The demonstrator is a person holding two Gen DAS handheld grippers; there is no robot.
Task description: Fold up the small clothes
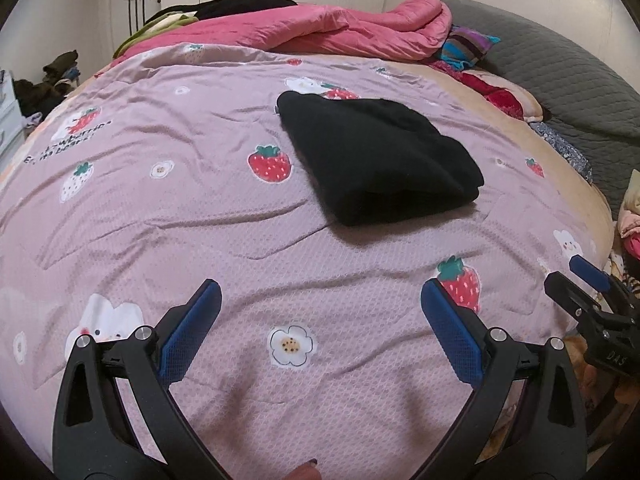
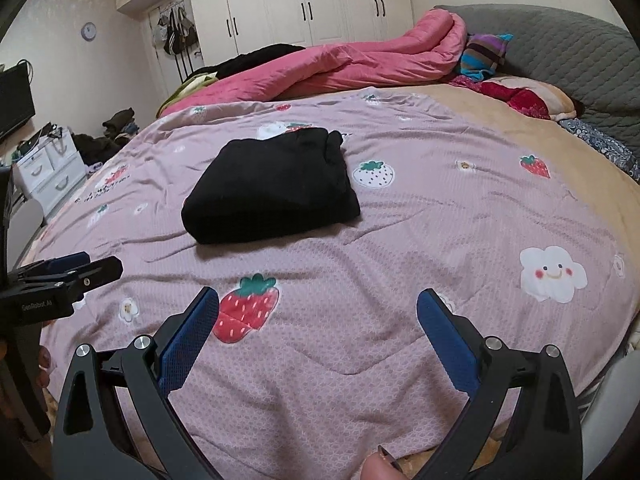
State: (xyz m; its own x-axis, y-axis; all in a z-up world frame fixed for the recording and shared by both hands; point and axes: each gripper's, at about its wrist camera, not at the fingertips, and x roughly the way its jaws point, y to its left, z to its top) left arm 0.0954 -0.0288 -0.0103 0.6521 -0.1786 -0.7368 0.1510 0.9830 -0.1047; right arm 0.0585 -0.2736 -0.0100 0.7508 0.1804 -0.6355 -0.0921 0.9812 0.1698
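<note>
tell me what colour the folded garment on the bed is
Black folded garment, plain; right wrist view shows it best.

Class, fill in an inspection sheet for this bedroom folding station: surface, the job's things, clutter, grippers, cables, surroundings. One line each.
Surface: pink strawberry-print quilt spread over the bed, lightly wrinkled.
Job's things: black garment lies folded on the quilt, apart from both grippers.
Clutter: bunched pink duvet and striped cushion at the far side; dark clothes heaped on the floor.
Grippers: left gripper open, empty; right gripper open, empty, both low over the near quilt edge.
Cables: nothing seen clearly.
Surroundings: white wardrobes, bags hung on hooks, wall clock, white drawer unit.
</note>
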